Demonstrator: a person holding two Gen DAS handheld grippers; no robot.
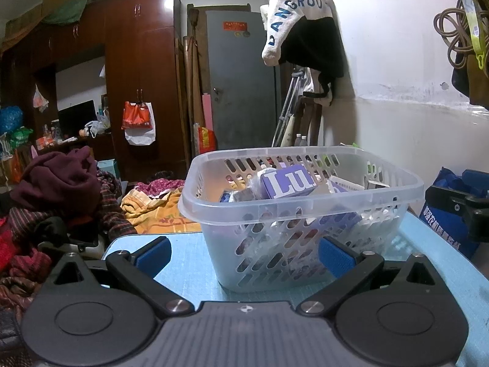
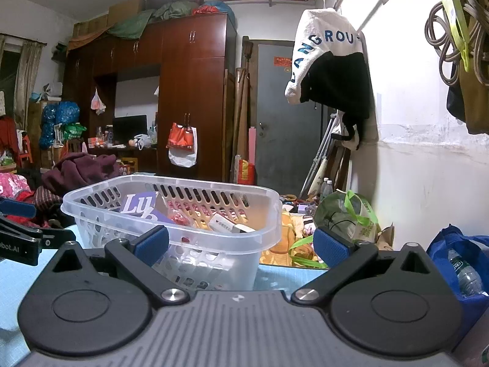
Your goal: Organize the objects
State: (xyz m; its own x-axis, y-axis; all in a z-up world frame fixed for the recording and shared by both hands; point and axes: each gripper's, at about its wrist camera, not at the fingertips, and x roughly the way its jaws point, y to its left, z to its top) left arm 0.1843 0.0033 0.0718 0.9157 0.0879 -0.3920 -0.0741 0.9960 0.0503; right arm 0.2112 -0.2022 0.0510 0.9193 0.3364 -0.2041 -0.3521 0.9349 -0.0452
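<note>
- Basket (image 1: pixel 301 211) of clear, slotted plastic stands on the light blue table (image 1: pixel 189 263), directly ahead of the left hand-held gripper (image 1: pixel 244 252) and ahead-left of the right hand-held gripper (image 2: pixel 241 244).
- Inside it lie a purple carton (image 1: pixel 285 183) with large white letters, a white box (image 2: pixel 221 223), a reddish packet (image 2: pixel 177 217) seen through the slots, and some wrapped items too jumbled to name.
- Both hand-held grippers have their jaws spread wide with nothing between the blue pads; each hovers low over the table, short of the basket wall.
- Judged step: the loose goods appear already gathered in the basket, and no stray item shows on the table in either view, so the task looks near its close, or between picks.
- Next move, as a guess: either take the basket by its rolled rim to shift it, or reach in for an item. The rim is thin and smooth, so a squeeze across the lip should hold; the walls look flexible and may bow.
- The carton is flat-faced cardboard and should suit a pinch across its narrow sides; the wrapped items look slippery.
- The table surface is matt, with a fine grid pattern.
- A blue bag (image 2: pixel 458 263) holding a water bottle sits just beside the table at the right.
</note>
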